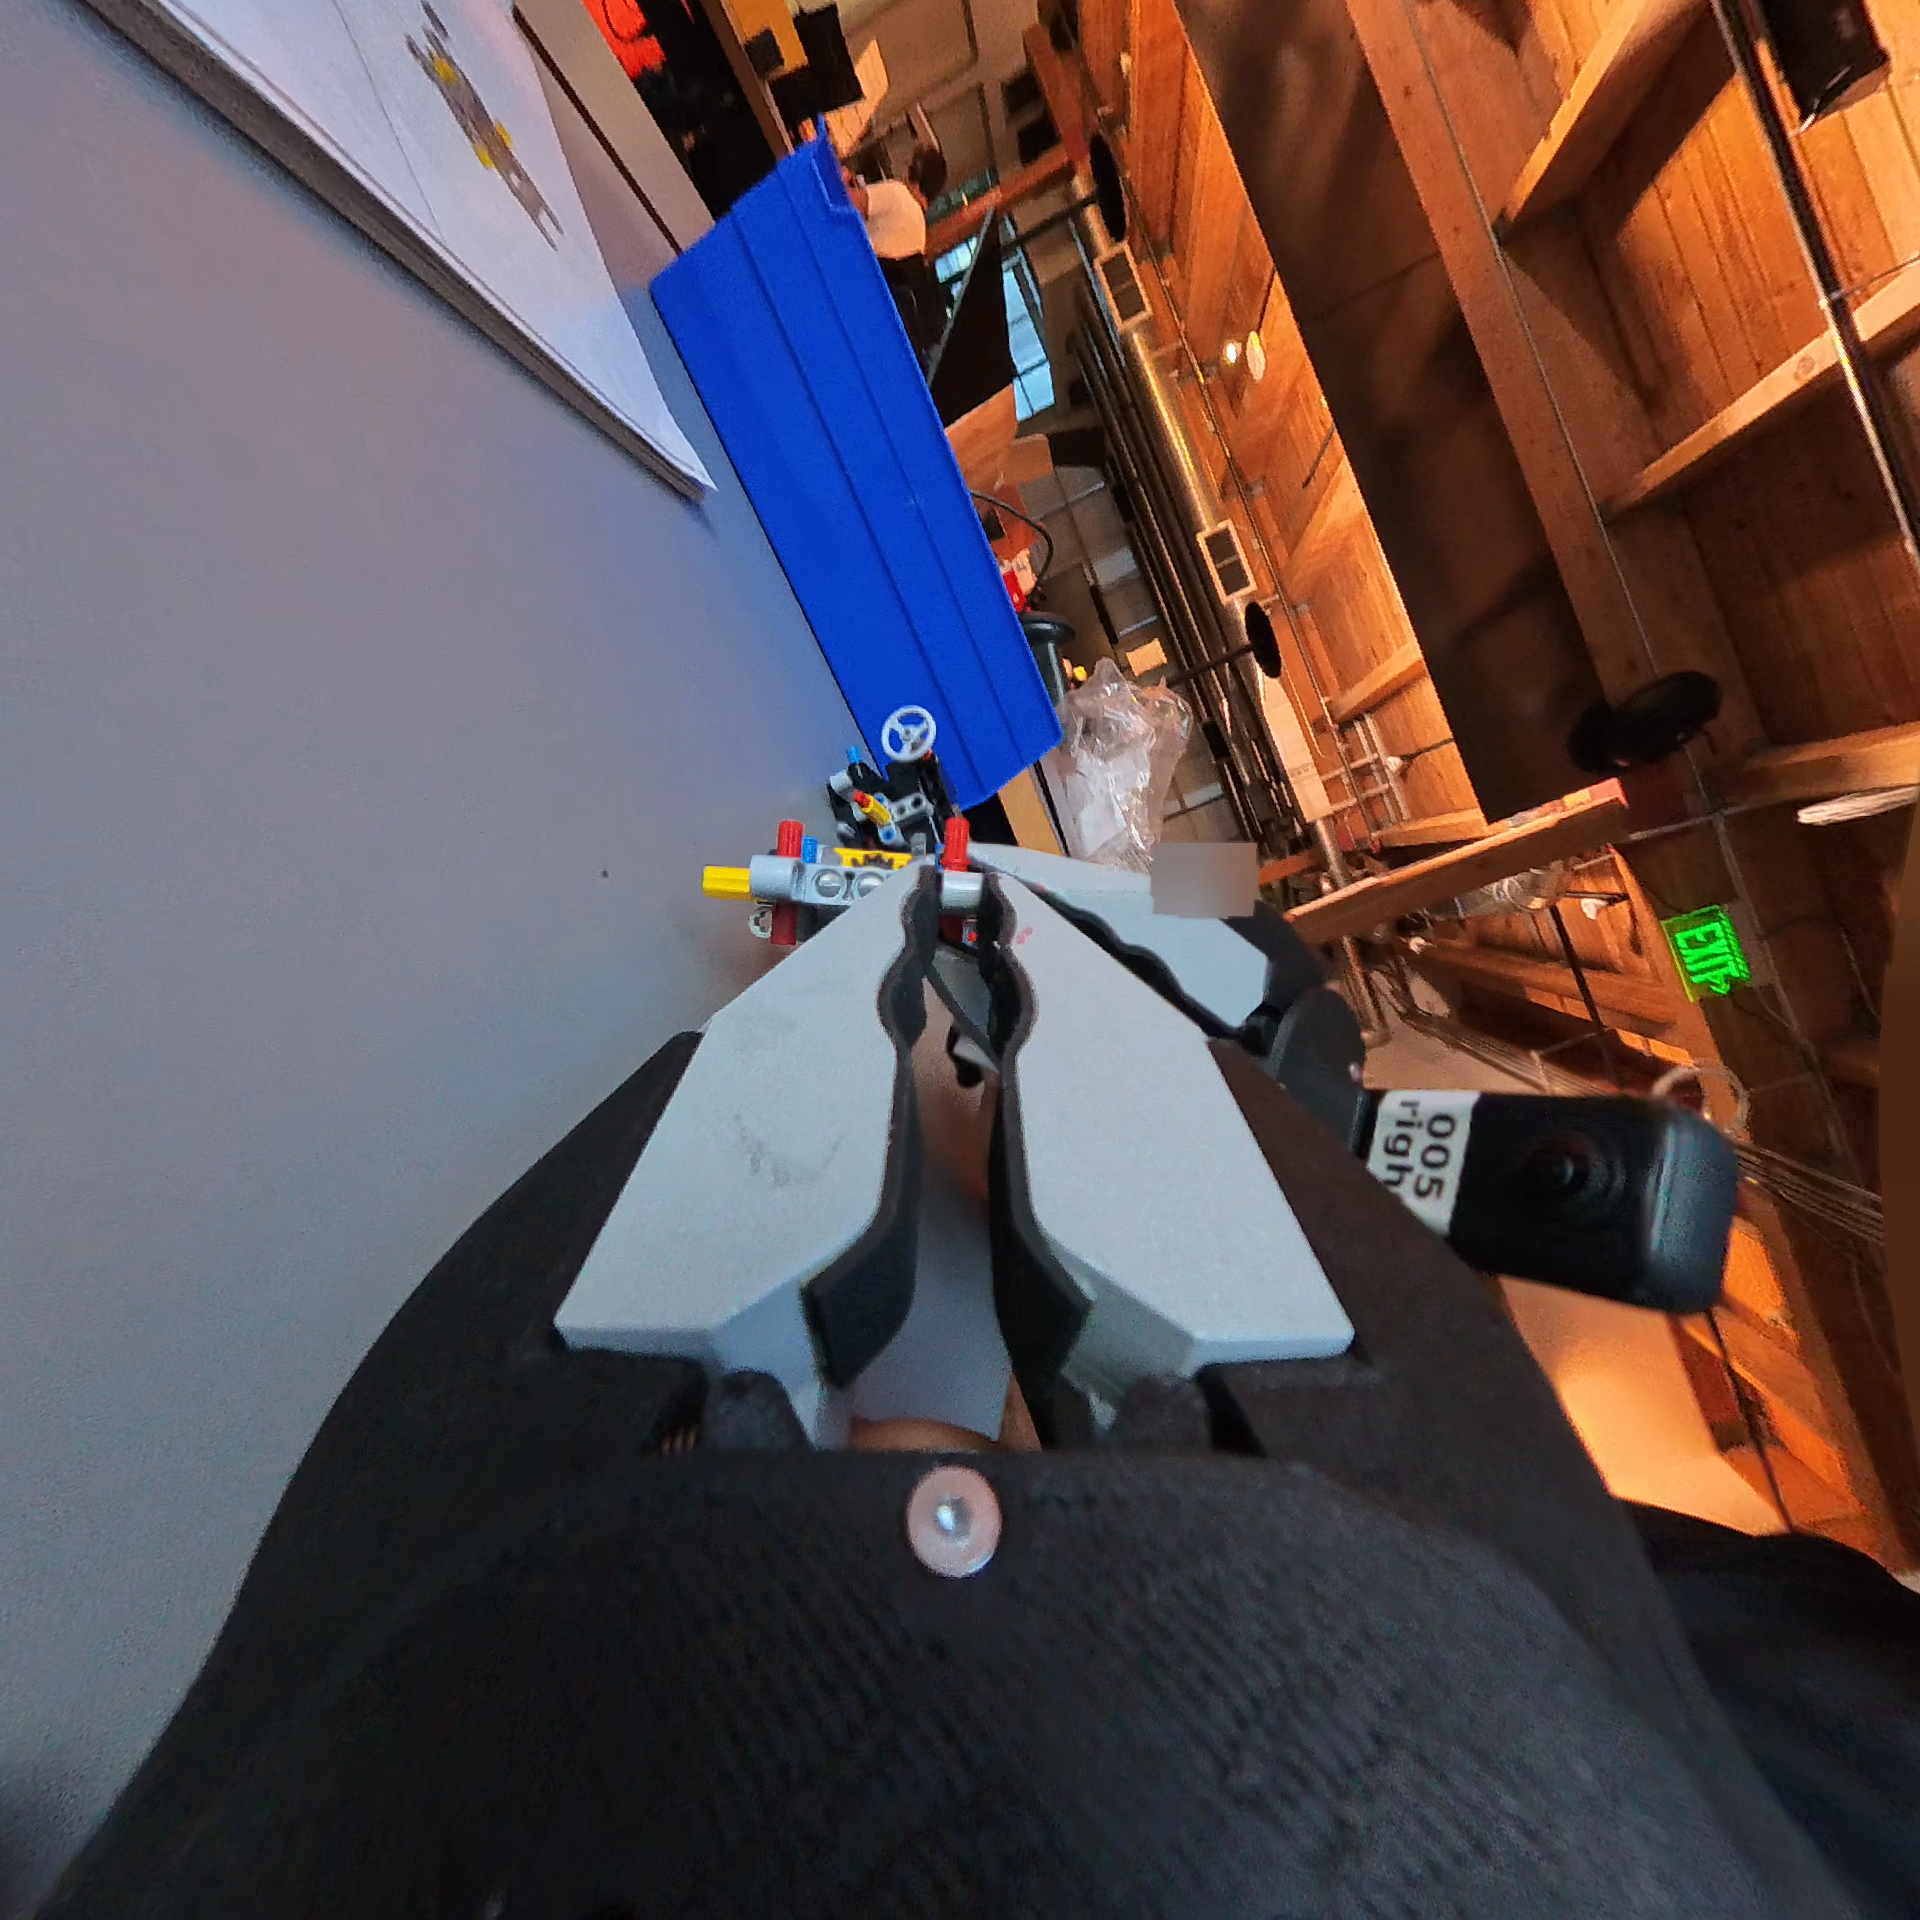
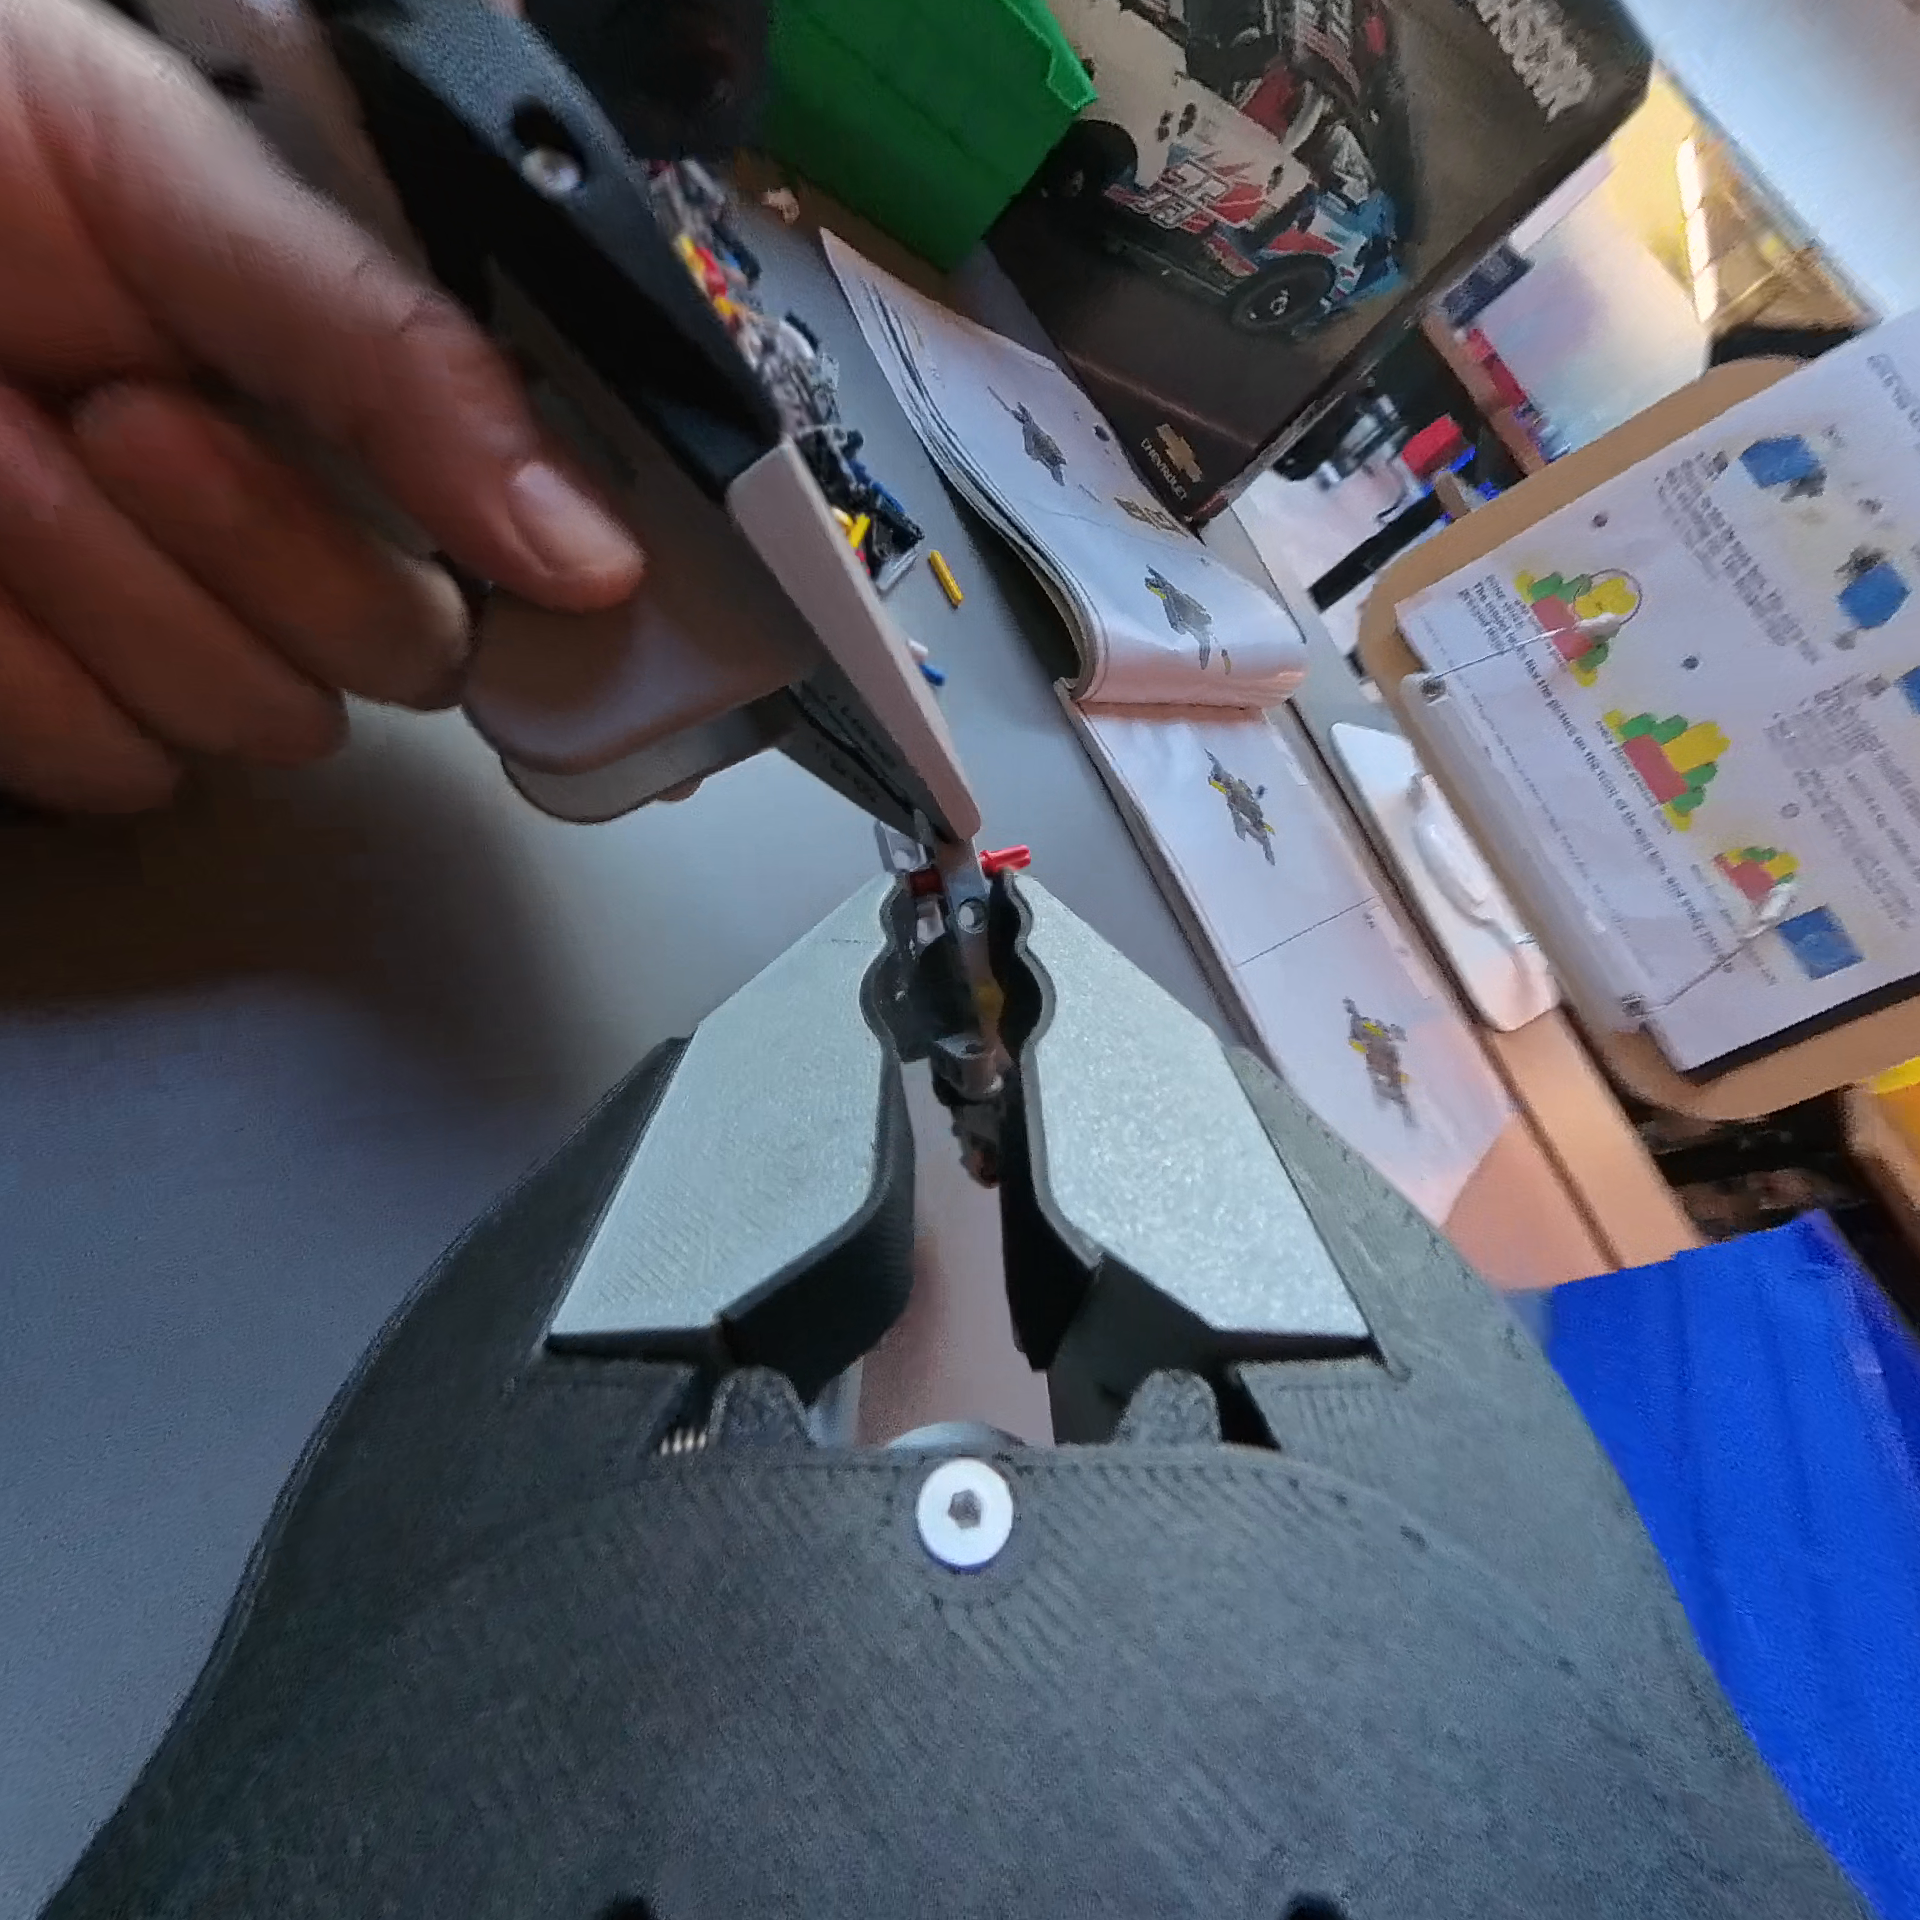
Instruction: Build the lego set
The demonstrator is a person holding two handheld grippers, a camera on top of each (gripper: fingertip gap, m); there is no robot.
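**Two hand-held tools clamped on one small brick assembly above a grey worktop**

Left wrist view. The left tool [image 1: 954, 894] is seen closed on the end of a light grey perforated plastic beam [image 1: 821, 881], with both black wavy pads [image 1: 906, 966] pressed against it. The beam carries a yellow axle stub [image 1: 727, 879] at its far end and short red pins [image 1: 790, 837] across it; it belongs to a small grey, black, red and yellow brick assembly held just above the pale grey worktop [image 1: 312, 831]. The right tool [image 1: 1132, 914] is seen coming in from the right, its tips meeting the same assembly just beside the left tool's. The grip at the beam's end probably serves to steady the model from one side. A second small black brick model topped by a white steering wheel [image 1: 909, 734] stands just behind, beside a blue plastic bin [image 1: 831, 436]. An open white instruction booklet [image 1: 436, 208] lies farther off.

Right wrist view. The right tool [image 2: 951, 904] is seen clamped on the assembly's body, the grey beam [image 2: 971, 914] and dark parts filling the narrow gap between its pads. The left tool [image 2: 935, 821] reaches down from the upper left, gripped by a hand [image 2: 260, 436], its tip on the beam's top end.

Differences between views. Only the left view shows the beam's full length and the steering-wheel model. Only the right view shows the hand, the loose small bricks [image 2: 831, 457] on the worktop, the green bin [image 2: 914, 114], the printed dark box [image 2: 1299, 208] and a propped sheet with coloured brick diagrams [image 2: 1683, 665].
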